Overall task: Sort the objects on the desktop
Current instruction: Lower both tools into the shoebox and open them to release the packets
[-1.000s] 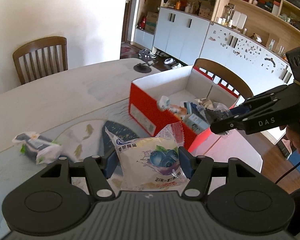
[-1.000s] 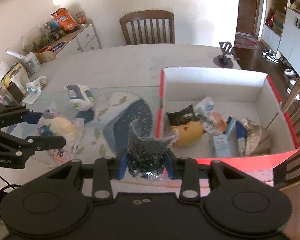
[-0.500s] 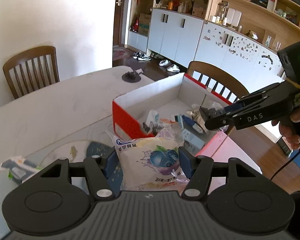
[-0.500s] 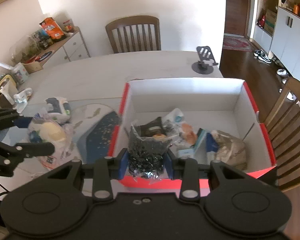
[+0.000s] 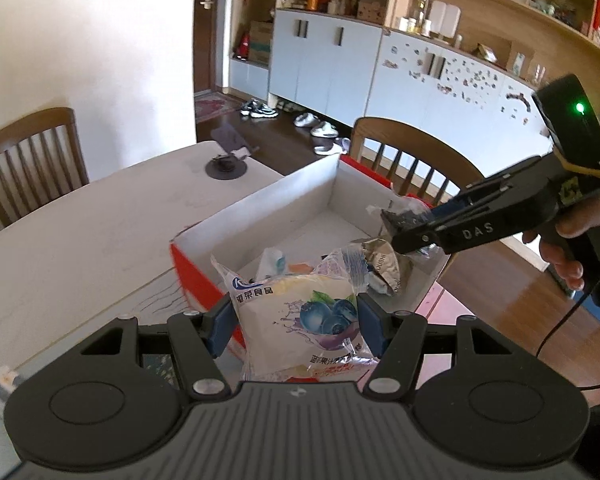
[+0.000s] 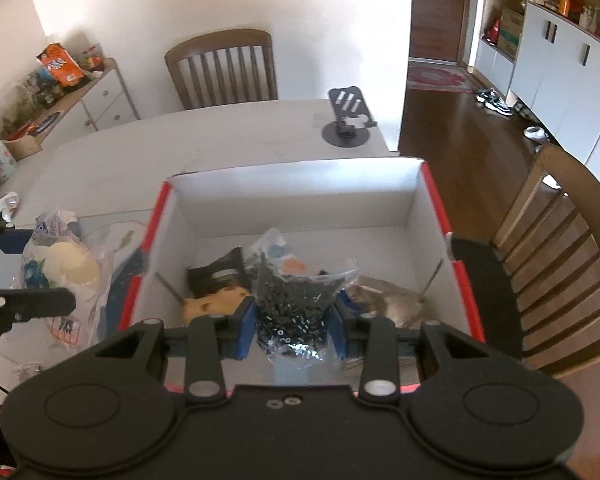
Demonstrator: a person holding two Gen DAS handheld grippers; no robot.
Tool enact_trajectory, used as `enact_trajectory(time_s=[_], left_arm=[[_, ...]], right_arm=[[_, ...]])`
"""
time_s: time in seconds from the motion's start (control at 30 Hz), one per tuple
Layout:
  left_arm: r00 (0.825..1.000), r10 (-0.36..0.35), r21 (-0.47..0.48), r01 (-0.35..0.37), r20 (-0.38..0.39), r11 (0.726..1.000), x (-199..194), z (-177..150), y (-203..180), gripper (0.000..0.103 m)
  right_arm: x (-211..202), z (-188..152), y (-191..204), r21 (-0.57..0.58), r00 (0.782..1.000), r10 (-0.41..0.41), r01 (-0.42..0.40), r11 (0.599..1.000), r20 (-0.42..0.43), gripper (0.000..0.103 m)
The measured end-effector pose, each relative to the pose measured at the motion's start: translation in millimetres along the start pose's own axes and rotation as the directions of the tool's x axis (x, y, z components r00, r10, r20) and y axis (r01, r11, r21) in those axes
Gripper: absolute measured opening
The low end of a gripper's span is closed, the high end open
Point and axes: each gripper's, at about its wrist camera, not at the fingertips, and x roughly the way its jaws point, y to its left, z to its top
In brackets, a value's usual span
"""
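The left gripper (image 5: pixel 294 326) is clamped on a clear-wrapped bread packet printed with blueberries (image 5: pixel 300 320), its blue pads pressing both sides. In the left wrist view the packet hangs over the near red rim of the open red cardboard box with white inner walls (image 5: pixel 260 216), which stands at twelve o'clock from it.

The right gripper (image 6: pixel 294 320) is clamped on a small clear bag of dark beads (image 6: pixel 294 308), held above the box's near edge (image 6: pixel 300 188). From the left camera this gripper (image 5: pixel 404 236) enters at three o'clock, over the box's right-hand wall, a person's hand (image 5: pixel 568 248) around its handle.

Inside the box, packets crowd the near half; the far half, toward twelve o'clock, shows bare white floor. The pale table (image 6: pixel 228 140) lies open beyond the box, with only a black phone stand (image 6: pixel 348 120) near its far corner. A wooden slatted chair (image 6: pixel 560 264) stands just beside the box's right wall at three o'clock.
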Motion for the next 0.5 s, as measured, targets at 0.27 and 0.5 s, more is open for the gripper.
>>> enact_trajectory(time_s=[0.27, 0.5], left_arm=[[0.999, -0.007, 0.037, 0.009, -0.042, 0.999, 34.0, 8.7, -10.1, 0.063], [0.996, -0.010, 0.062, 0.015, -0.089, 0.998, 64.5, 11.6, -16.4, 0.063]], right_arm=[[18.1, 9.0, -9.7, -0.011, 1.000, -0.013, 0.013, 1.000, -0.017, 0.036], [35.2, 17.8, -11.2, -0.033, 0.999, -0.011, 0.009, 0.999, -0.047, 0.036]])
